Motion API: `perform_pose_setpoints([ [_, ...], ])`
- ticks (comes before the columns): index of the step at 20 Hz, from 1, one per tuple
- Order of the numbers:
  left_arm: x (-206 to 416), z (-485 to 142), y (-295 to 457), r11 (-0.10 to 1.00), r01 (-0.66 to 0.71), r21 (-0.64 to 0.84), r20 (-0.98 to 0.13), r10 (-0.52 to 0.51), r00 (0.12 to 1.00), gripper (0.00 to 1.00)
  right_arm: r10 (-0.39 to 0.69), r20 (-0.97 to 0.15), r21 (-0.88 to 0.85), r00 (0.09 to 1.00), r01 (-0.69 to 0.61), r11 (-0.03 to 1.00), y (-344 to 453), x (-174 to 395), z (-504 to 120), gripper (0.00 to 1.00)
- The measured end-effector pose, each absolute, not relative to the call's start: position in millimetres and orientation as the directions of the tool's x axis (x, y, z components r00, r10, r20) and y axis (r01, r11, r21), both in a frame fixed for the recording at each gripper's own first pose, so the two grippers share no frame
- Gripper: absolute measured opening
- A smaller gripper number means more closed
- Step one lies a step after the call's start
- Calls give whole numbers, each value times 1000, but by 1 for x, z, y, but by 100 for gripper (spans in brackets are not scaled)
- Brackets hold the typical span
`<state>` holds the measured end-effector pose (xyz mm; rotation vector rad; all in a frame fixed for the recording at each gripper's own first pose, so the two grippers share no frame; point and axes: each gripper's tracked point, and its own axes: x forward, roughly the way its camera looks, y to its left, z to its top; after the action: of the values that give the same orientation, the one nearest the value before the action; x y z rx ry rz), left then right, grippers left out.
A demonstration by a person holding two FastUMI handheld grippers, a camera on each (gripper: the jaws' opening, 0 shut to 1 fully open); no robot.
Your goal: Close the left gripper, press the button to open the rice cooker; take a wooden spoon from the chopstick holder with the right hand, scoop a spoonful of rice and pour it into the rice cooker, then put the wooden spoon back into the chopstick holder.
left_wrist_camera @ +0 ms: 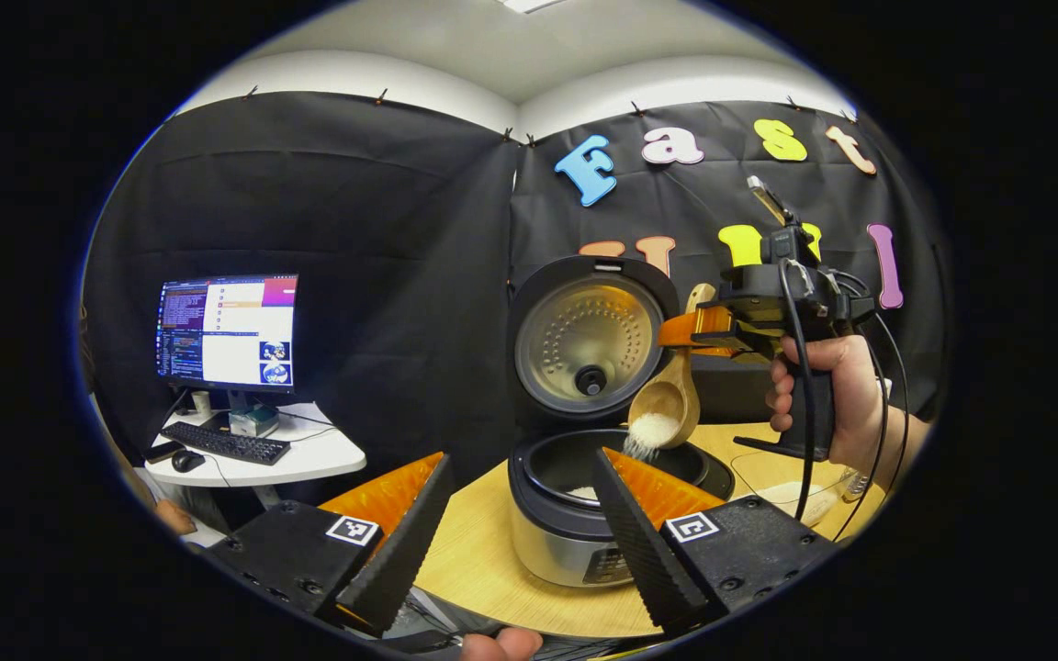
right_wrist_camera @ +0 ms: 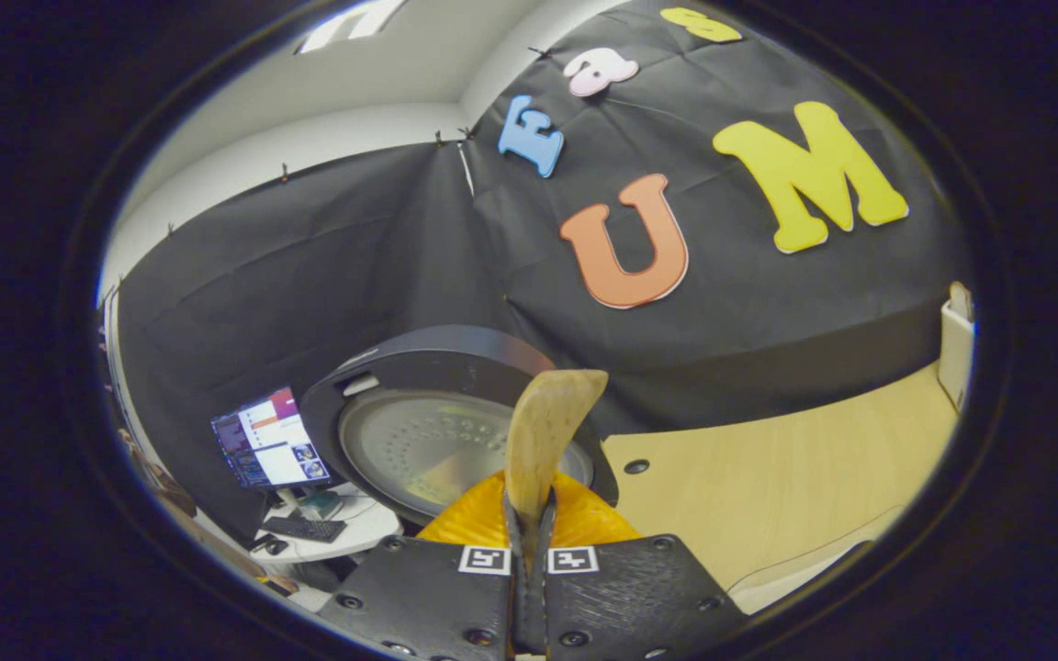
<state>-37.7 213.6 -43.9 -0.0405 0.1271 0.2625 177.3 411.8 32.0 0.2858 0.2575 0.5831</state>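
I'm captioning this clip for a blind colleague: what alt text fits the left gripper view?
A wooden spoon, held by the right gripper, tips rice into the open rice cooker on a wooden table. The left gripper is open in the foreground.

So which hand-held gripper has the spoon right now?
The right hand-held gripper, shut on the wooden spoon over the rice cooker; the left hand-held gripper is open, empty.
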Motion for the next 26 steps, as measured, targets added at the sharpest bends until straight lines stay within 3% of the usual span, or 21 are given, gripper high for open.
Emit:
perform_pose_setpoints([
  [16,-37,-36,214,966,-260,-6,-110,257,960,97,575,-66,-184,816,-576,796,454,147,52,0],
  [21,-37,-35,216,962,-271,-19,-109,267,957,97,582,-88,-131,809,-588,798,446,142,46,0],
  [26,-39,-27,211,966,-255,-52,-93,249,964,97,605,-103,119,789,-594,795,428,147,55,0],
])
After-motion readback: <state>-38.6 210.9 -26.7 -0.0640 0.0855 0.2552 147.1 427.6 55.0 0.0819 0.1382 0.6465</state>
